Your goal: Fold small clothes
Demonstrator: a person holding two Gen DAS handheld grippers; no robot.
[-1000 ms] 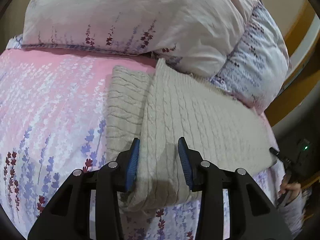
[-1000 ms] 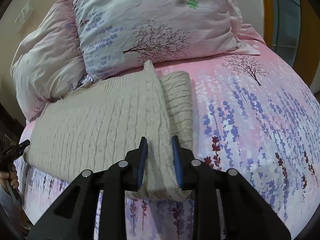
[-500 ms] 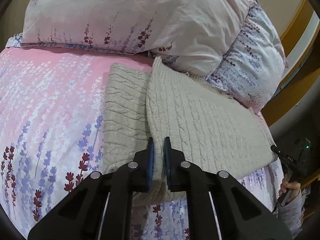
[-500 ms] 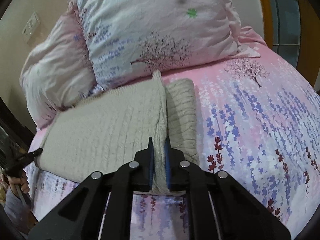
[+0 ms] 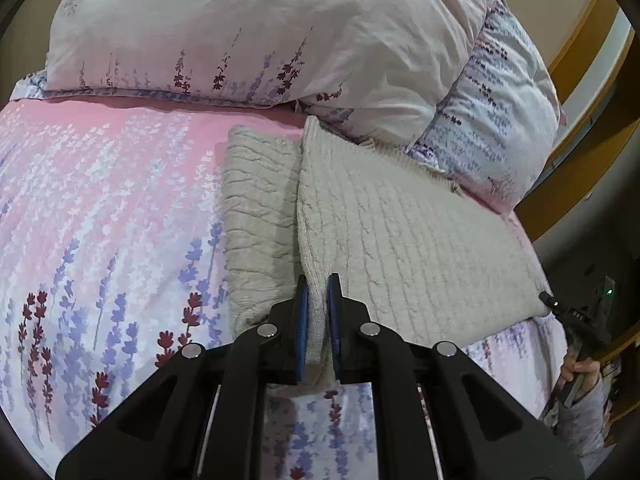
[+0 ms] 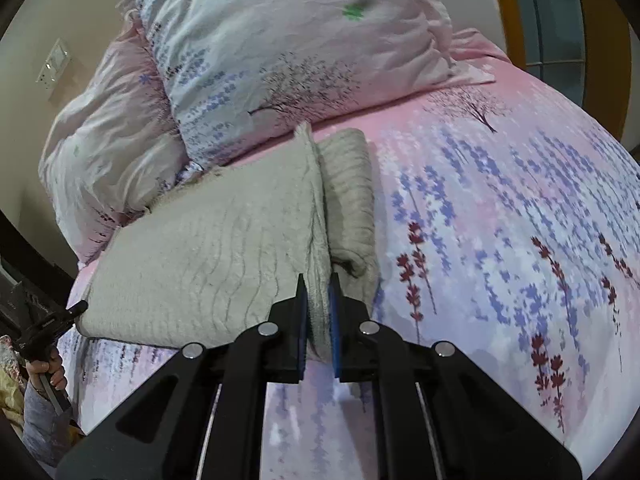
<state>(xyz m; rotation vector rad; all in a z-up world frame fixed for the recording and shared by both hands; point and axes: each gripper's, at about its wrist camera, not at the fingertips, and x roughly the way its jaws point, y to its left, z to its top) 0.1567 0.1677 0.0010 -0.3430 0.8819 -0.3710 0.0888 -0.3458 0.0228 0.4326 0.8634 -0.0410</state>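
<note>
A beige cable-knit sweater (image 5: 400, 240) lies on a bed (image 5: 100, 220) covered in pink, lavender-print fabric, its far end against two floral pillows (image 5: 260, 28). The left gripper (image 5: 318, 328) and right gripper (image 6: 318, 320) each have blue-padded jaws clamped on a raised, ridged fold of the thick, soft knit, which runs straight away from the jaws, a folded sleeve just beside it

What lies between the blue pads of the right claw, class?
In the right wrist view, the right claw has a raised edge of the beige knit sweater pinched between its pads; nothing else lies there.
</note>
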